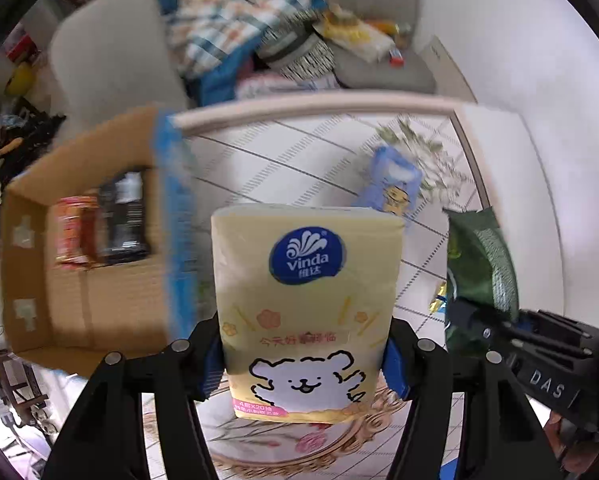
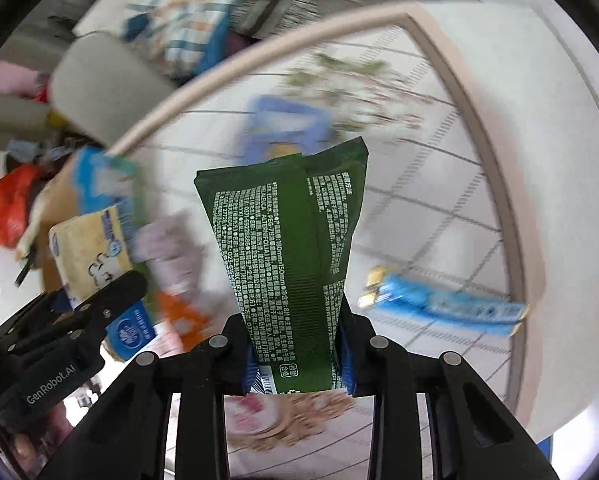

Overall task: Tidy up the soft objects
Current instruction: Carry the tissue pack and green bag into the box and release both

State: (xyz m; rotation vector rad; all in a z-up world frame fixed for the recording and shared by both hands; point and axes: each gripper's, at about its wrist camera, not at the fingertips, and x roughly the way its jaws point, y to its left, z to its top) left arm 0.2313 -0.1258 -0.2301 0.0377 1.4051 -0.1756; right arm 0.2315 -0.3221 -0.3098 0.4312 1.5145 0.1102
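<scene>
My left gripper (image 1: 305, 364) is shut on a yellow Vinda tissue pack (image 1: 305, 300) with a white bear on it, held upright above the table. The pack also shows in the right wrist view (image 2: 91, 244). My right gripper (image 2: 297, 364) is shut on a green wipes pack (image 2: 287, 248), held upright above the table; it shows at the right of the left wrist view (image 1: 479, 264). A cardboard box (image 1: 79, 300) stands at the left with a red packet (image 1: 73, 230) and a black packet (image 1: 125, 216) inside. A blue pack (image 1: 395, 180) lies on the table behind.
The white tiled table has a beige rim (image 1: 319, 106). A long blue packet (image 2: 443, 304) lies on the table at right. Orange and pale packs (image 2: 179, 312) lie at left. A sofa with a plaid blanket (image 1: 227, 20) and clutter is behind.
</scene>
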